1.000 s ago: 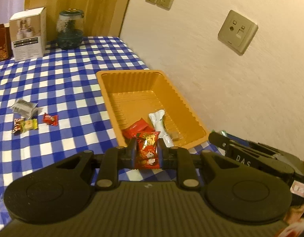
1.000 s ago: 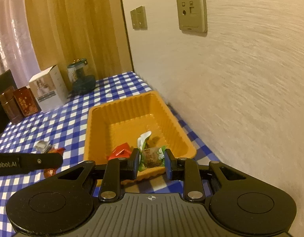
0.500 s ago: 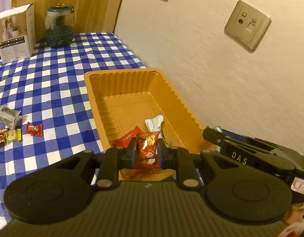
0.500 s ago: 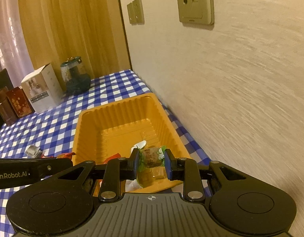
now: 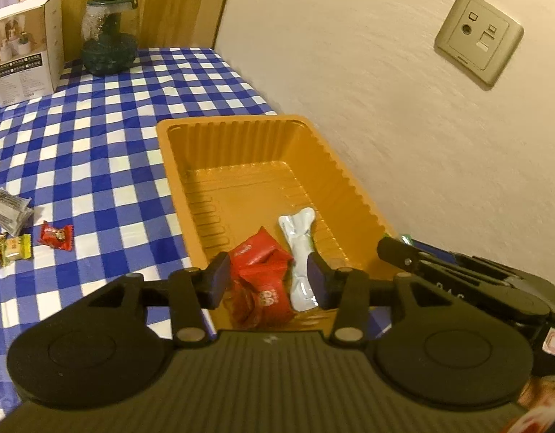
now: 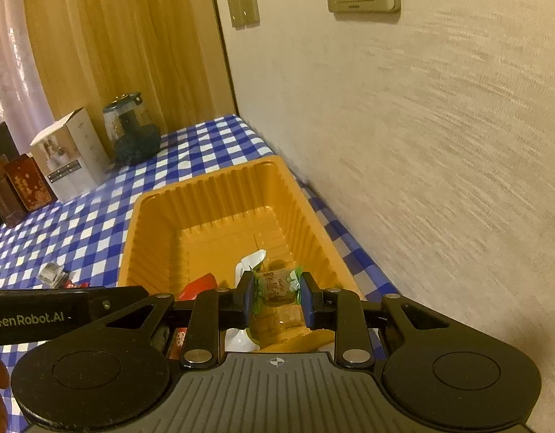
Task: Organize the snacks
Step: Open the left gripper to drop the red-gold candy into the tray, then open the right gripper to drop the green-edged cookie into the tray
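An orange plastic tray sits on the blue checked tablecloth by the wall. My left gripper is open over the tray's near end; red snack packets and a white bone-shaped packet lie in the tray below it. My right gripper is shut on a green-and-brown wrapped snack, held over the tray's near right corner. Several small snacks lie on the cloth left of the tray: a red candy, a yellow one and a grey packet.
A white box and a dark glass jar stand at the far end of the table, with red boxes beside them. The wall runs close along the tray's right side. The right gripper's body shows at the tray's near right.
My left gripper has opened and let go of the red snack packet, which now lies in the tray. Both grippers have moved forward over the tray; the right still grips its snack.
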`<state>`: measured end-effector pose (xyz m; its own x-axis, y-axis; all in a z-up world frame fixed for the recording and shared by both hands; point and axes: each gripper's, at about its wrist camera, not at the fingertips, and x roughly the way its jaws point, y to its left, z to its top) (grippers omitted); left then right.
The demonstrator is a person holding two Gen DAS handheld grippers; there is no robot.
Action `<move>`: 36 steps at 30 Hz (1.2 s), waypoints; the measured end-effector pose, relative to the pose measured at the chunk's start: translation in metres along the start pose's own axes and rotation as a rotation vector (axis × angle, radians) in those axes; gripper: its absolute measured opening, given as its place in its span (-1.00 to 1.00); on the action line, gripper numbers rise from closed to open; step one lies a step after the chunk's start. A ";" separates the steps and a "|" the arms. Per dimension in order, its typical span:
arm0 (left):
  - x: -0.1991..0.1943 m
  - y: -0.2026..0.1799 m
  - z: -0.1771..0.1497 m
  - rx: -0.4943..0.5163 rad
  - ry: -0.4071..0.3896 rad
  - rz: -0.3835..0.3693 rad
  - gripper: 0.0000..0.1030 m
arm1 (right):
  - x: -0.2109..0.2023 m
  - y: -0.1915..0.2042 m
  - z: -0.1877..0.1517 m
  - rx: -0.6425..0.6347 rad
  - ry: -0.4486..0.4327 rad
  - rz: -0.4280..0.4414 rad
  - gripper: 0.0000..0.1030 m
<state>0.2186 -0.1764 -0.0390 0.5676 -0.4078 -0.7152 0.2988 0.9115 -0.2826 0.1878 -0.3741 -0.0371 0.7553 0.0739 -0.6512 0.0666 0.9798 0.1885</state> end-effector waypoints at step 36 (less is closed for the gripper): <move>-0.019 0.022 -0.004 0.012 -0.032 0.079 -0.18 | 0.003 0.020 0.007 0.017 0.000 0.089 -0.47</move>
<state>0.2115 -0.1487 -0.0337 0.6137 -0.3359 -0.7146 0.2607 0.9405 -0.2181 0.1959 -0.3556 -0.0298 0.7587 0.1603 -0.6314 0.0102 0.9662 0.2576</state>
